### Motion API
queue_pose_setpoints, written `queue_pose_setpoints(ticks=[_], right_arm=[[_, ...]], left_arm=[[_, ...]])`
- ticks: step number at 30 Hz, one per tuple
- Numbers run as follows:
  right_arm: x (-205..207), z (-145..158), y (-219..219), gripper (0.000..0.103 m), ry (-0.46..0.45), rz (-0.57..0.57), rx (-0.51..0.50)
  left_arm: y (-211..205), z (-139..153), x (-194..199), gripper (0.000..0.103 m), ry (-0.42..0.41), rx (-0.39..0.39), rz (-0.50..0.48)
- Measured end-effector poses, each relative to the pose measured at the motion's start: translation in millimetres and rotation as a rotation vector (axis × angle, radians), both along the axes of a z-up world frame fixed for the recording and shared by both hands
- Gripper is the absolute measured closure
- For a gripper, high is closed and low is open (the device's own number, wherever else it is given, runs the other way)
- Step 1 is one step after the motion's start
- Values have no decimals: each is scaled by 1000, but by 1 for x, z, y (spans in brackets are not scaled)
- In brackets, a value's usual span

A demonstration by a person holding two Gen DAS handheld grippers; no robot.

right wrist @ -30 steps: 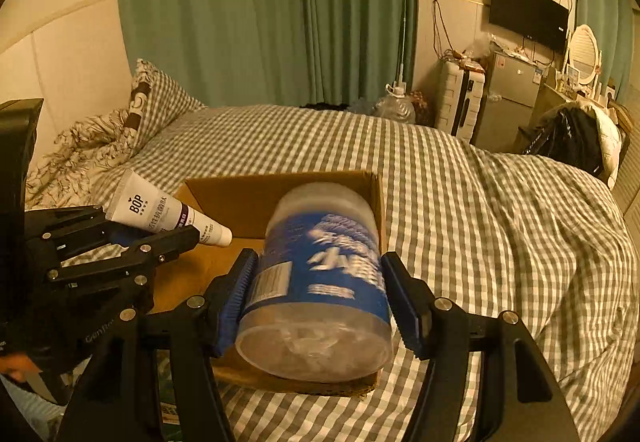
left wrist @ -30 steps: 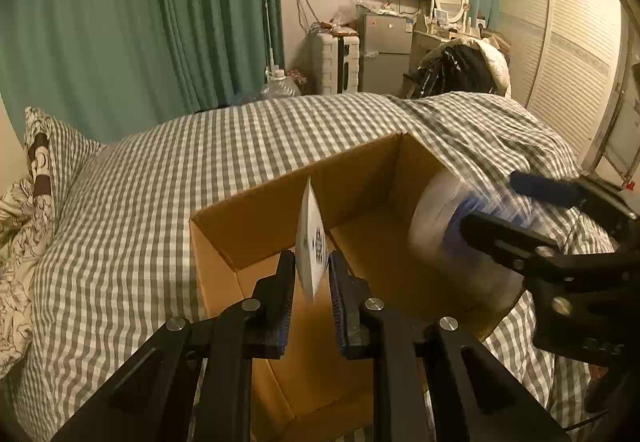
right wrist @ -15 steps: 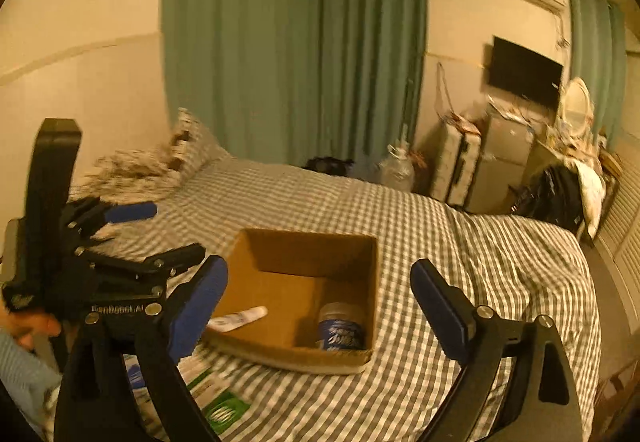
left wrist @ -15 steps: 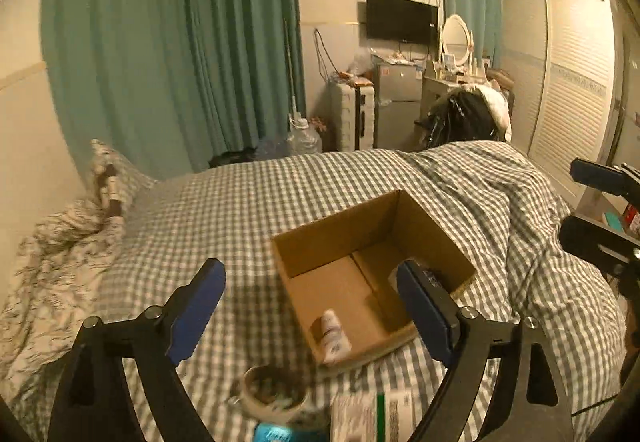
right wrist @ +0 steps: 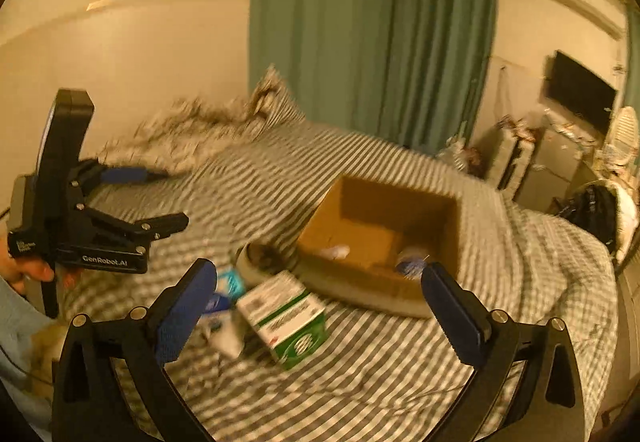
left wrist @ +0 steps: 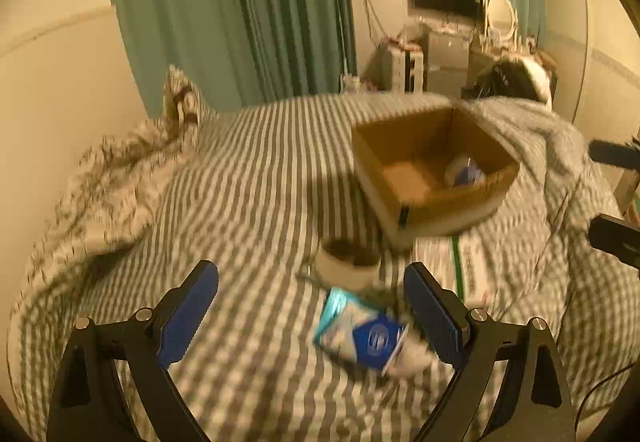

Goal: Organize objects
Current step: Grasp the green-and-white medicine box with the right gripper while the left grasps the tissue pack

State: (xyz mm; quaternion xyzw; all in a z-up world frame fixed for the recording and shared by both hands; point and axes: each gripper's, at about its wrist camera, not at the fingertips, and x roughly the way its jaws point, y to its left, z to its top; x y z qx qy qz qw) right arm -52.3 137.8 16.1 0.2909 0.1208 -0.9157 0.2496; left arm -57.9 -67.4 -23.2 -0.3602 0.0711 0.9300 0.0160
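Note:
A cardboard box (left wrist: 436, 210) (right wrist: 360, 286) sits on the checked bed. In it lie a blue-labelled jar (left wrist: 464, 172) (right wrist: 412, 262) and a white tube (right wrist: 336, 251). In front of the box lie a tape roll (left wrist: 347, 262) (right wrist: 260, 262), a blue and teal pouch (left wrist: 362, 334) (right wrist: 226, 288) and a green and white carton (right wrist: 286, 318) (left wrist: 460, 270). My left gripper (left wrist: 312, 306) is open and empty above the pouch. My right gripper (right wrist: 320, 302) is open and empty above the carton. Both views are motion-blurred.
A patterned pillow and rumpled quilt (left wrist: 120, 178) lie at the bed's head on the left. Green curtains (right wrist: 372, 34) hang behind the bed. A TV, fridge and cluttered furniture (left wrist: 448, 42) stand at the far wall. The left gripper's body (right wrist: 80, 226) shows in the right wrist view.
Both grippers let go of the tube and the jar into the box, opened wide and pulled back. They now swing left and down over the items in front of the box.

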Motion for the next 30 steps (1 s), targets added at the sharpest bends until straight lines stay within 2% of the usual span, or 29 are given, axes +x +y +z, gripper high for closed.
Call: queue_pose_setpoints(ticks=[5,10,13,19,24,30], right_arm=[[-12,-51,-9,0,-70,68,71],[-30,-83,-18,0,-128,164,137],[-43,-97,-24,0,-167,237,180],[-66,-120,-42,0,-202,357,275],[-79,-133,-56,0,-201,432,337],[-93,-148,-66,0,-235,479,350]], left_arm=[[12,-46,5,7,-81,-12,-11],[21,-80,-3,7,-156,-37,-12],[24,-90,-9,7,-174,-82,-3],[34,-99,-21,7,-199,-120,-19],[27,-106,-35,6,-240,-73,-17],[21,-110,-41,6,-288,-42,-25]])
